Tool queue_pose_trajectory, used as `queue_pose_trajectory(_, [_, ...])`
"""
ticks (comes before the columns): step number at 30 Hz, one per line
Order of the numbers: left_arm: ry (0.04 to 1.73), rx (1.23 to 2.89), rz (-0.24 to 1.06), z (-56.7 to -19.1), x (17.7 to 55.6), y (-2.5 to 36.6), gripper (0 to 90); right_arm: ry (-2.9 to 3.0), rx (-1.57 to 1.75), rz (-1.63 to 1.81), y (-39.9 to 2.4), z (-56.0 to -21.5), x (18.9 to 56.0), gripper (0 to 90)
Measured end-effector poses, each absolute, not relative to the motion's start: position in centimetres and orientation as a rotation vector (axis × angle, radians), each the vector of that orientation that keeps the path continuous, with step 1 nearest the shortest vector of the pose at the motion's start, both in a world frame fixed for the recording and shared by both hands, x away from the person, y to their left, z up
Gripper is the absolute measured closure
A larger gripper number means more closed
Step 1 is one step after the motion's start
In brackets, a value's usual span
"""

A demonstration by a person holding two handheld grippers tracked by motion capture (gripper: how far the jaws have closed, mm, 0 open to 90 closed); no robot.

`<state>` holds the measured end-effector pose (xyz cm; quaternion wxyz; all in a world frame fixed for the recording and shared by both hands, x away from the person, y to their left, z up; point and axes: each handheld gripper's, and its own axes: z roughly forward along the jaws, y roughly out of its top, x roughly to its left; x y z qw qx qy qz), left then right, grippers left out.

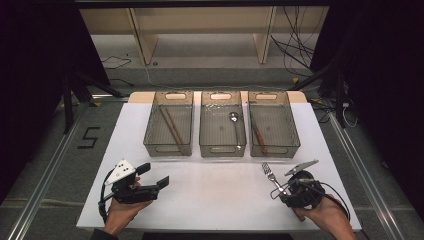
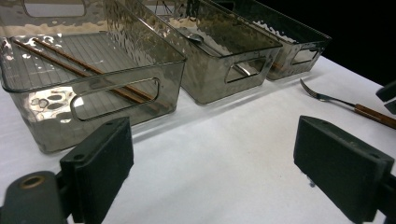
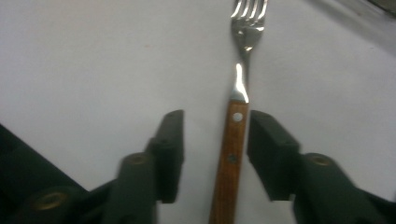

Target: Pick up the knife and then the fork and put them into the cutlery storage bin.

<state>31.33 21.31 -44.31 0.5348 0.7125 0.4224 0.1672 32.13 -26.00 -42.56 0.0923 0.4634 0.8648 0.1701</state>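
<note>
Nearest the person, at about seven o'clock on the white table (image 1: 215, 195), the left gripper (image 1: 156, 176) sits in the left hand (image 1: 122, 210), its two black jaws spread wide with nothing between them; in the left gripper view the bare tabletop shows through the gap.

At about five o'clock, the right gripper (image 1: 276, 190) is held in the right hand (image 1: 325, 215). In the right gripper view its jaws stand partly apart on either side of the wooden handle of the steel fork with a riveted brown wooden handle (image 3: 232, 140). There is a visible gap on the left side and the right pad sits just beside the wood, so the pads do not press on it. The fork lies flat on the table, tines pointing away toward twelve o'clock, just short of the trays.

Farther off, three smoky clear plastic trays stand side by side across the far half of the table. The left tray (image 1: 150, 131) at eleven o'clock holds a pair of brown wooden chopsticks (image 1: 171, 127). The middle tray (image 1: 204, 131) at twelve o'clock holds a steel spoon (image 1: 235, 125). The right tray (image 1: 294, 127) at one o'clock holds a wooden-handled utensil (image 1: 259, 136), lying lengthwise along its left side.
</note>
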Motion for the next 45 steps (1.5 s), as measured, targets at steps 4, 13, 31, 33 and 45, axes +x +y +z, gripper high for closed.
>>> queue_pose_trajectory(4, [1.008, 1.696, 0.398, -44.3, 31.3, 21.3, 11.5, 2.568, 1.423, 0.436, -26.0, -42.5, 33.3, 37.2])
queue_pose_trajectory(13, [1.009, 1.696, 0.396, -44.3, 31.3, 21.3, 11.5, 2.605, 1.476, 0.367, -25.9, -44.3, 34.9, 32.6])
queue_pose_trajectory(31, [1.006, 1.701, 0.398, -44.3, 31.3, 21.3, 11.5, 2.650, 1.472, 0.299, -25.6, -45.1, 35.1, 60.5])
queue_pose_trajectory(33, [1.005, 1.701, 0.399, -44.3, 31.3, 21.3, 11.5, 2.653, 1.466, 0.290, -25.6, -45.0, 35.1, 64.2])
queue_pose_trajectory(45, [1.006, 1.701, 0.399, -44.3, 31.3, 21.3, 11.5, 2.665, 1.438, 0.217, -24.9, -45.3, 35.3, 74.3])
